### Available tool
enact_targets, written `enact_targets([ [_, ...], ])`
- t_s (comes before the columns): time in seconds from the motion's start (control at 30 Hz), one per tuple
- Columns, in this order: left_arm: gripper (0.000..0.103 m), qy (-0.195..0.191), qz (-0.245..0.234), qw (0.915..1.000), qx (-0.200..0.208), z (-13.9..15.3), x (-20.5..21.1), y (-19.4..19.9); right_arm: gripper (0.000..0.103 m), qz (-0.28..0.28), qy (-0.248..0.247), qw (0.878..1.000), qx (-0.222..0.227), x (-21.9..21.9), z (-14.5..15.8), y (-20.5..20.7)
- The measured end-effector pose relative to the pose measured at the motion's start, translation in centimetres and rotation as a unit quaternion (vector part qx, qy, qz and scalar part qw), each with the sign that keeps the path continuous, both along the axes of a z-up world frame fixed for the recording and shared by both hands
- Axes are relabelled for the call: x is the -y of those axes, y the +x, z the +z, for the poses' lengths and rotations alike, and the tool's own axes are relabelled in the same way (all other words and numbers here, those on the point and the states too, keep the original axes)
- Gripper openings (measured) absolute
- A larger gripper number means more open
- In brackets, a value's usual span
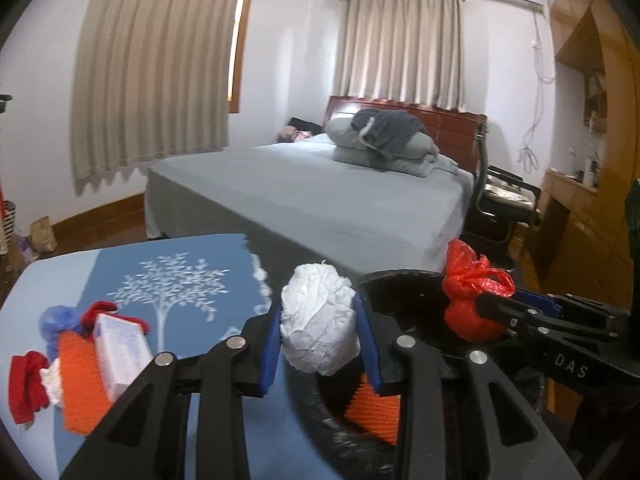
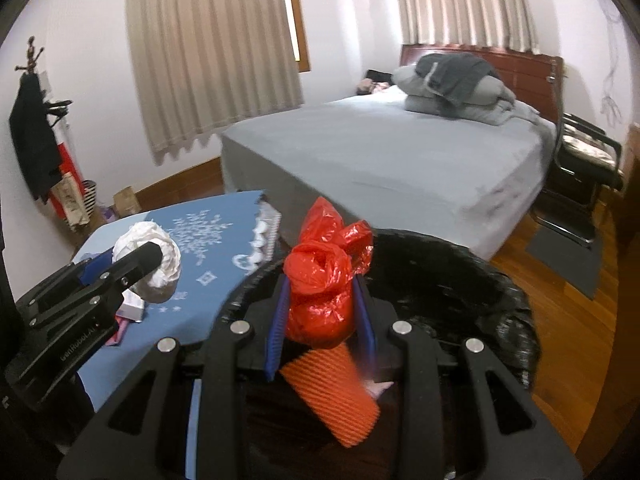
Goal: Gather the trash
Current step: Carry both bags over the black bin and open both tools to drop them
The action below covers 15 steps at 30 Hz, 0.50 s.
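Clutter waits at the far left of the tabletop [image 1: 200, 252]: red scraps [image 1: 26, 384], a blue wad [image 1: 56, 320], an orange ridged sheet [image 1: 80, 380] and a small white carton [image 1: 120, 356], all heaped touching one another on the blue tree-print cloth. I judge that pile is what remains to be gathered.

To its right, my left claw [image 1: 320, 344] is clamped on a crumpled white paper ball [image 1: 318, 320], the blue pads [image 1: 272, 344] pressing its two sides. I hold it near the cloth's right edge, up beside the rim of the black-lined bin [image 2: 480, 280], so that letting go a little farther right would drop it inside. From the right wrist view the ball hangs above the cloth, not yet over the opening.

Farther right, my right claw [image 2: 322, 304] is closed around a knotted red plastic bag [image 2: 324, 280], gripped low on its bulge with the knot standing up. It sits directly over the bin mouth, which I take to be the reason for this pose: release here and it falls in. Another orange ridged piece [image 2: 336, 392] already lies in the bin below it.

Beyond, the bed [image 1: 320, 200] stands well apart.
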<state>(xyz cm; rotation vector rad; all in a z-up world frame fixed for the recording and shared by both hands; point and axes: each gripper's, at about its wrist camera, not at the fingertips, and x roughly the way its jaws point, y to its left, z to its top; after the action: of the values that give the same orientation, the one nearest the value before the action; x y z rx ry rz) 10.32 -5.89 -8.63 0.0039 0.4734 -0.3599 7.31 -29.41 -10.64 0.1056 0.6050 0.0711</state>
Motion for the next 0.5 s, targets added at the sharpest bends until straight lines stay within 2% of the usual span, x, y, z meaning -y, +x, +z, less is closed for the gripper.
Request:
enact_targets([
  [0.5,0.034,-0.001,-0.063,0.9978,-0.019,-1.2,6.9,0.9,0.031,-0.071,-0.002,0.997,-0.012,6.5,-1.5,-1.5],
])
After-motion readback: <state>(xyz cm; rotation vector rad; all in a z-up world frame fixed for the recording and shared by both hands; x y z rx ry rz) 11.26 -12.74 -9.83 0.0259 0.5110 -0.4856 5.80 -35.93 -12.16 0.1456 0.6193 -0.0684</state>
